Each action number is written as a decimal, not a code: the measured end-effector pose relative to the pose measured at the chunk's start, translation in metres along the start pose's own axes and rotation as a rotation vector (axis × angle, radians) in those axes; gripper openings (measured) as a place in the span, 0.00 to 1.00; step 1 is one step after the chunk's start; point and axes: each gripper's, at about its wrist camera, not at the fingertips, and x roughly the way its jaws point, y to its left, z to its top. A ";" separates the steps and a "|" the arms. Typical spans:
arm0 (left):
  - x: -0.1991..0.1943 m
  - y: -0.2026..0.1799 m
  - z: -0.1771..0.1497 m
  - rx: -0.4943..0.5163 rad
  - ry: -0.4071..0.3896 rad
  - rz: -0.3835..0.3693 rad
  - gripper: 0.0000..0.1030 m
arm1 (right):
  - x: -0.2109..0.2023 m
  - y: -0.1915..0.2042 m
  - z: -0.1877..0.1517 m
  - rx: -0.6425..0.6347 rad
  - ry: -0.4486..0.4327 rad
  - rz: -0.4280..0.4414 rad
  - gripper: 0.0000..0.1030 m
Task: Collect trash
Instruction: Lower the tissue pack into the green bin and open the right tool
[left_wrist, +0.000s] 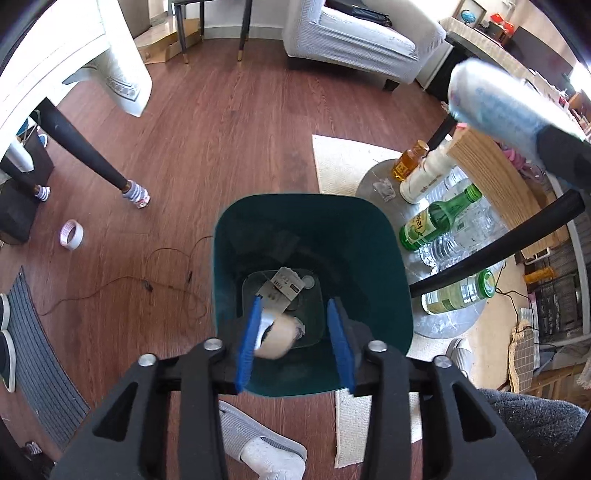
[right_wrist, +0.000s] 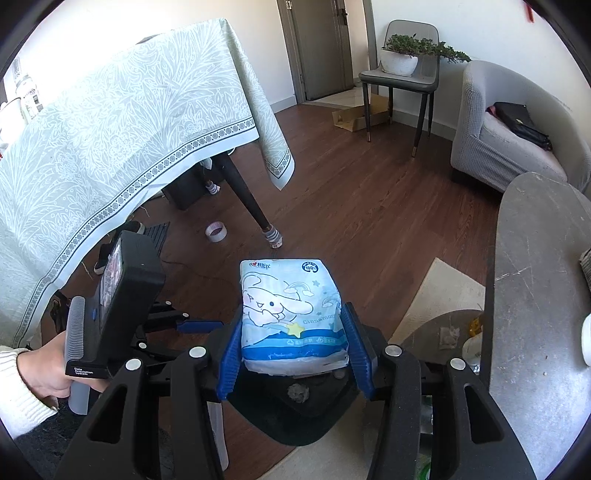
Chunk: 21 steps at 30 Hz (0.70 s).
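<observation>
Tongs in my right hand (right_wrist: 293, 338) clamped a tissue pack (right_wrist: 291, 314), long axis pointing away from me; left tongs (left_wrist: 293, 332) stood parted above the green bin (left_wrist: 391, 258), a beige roll (left_wrist: 275, 339) dropping free inside.

Glossy plastic tissue pack (right_wrist: 291, 314); smooth teal plastic bin (left_wrist: 221, 288); wood floor (left_wrist: 229, 147)

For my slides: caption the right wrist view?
Right gripper clamps a blue tissue pack above the dark bin.
</observation>
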 end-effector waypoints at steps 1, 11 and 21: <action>-0.002 0.002 0.000 -0.005 -0.004 0.000 0.42 | 0.003 0.001 0.000 0.000 0.008 -0.001 0.49; -0.026 0.014 0.002 -0.027 -0.059 -0.006 0.42 | 0.036 0.008 -0.005 -0.004 0.095 -0.018 0.49; -0.059 0.024 0.007 -0.073 -0.140 -0.012 0.38 | 0.062 0.017 -0.012 -0.005 0.163 -0.019 0.49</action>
